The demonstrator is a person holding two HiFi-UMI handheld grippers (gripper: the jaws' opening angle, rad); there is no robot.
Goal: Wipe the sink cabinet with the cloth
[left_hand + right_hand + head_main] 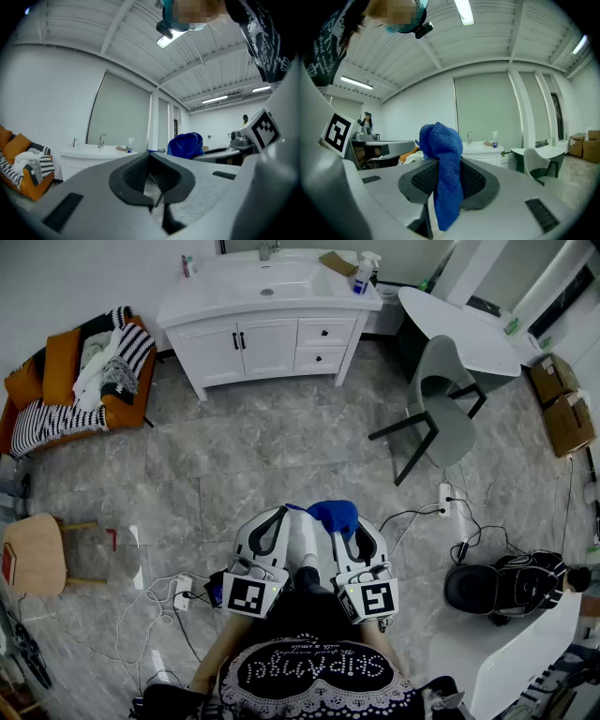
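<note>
The blue terry cloth (443,174) is pinched between the jaws of the right gripper (447,163). Its bunched top rises above the dark ribbed pads (417,180) and a narrower tail hangs below them. From the head view the cloth (335,516) shows as a blue lump at the front of that gripper (342,527).

The left gripper (151,158) has its jaws brought together at the tips, with nothing between them. Both grippers are held low and close to the person's waist, side by side and almost touching. They point forward, with their black-and-white marker cubes (248,594) facing up. The left gripper (279,519) sits level with the right one, and neither is near any furniture.

Under them lies a grey marble-pattern tile floor (244,465), with thin cables and a white power strip (445,498) trailing to the right. A round pale wooden stool (34,554) stands at the left, and a black bag (506,582) lies at the right.

Further off are a grey shell chair on black legs (441,399), set beside a white round table (459,329), and an orange sofa heaped with striped blankets (80,381).

At the far wall — well apart from the cloth — stands the white sink cabinet (267,345). It has two doors and two drawers with black handles, a basin and tap in its top, and a white spray bottle (364,274) on the right end of the counter.
</note>
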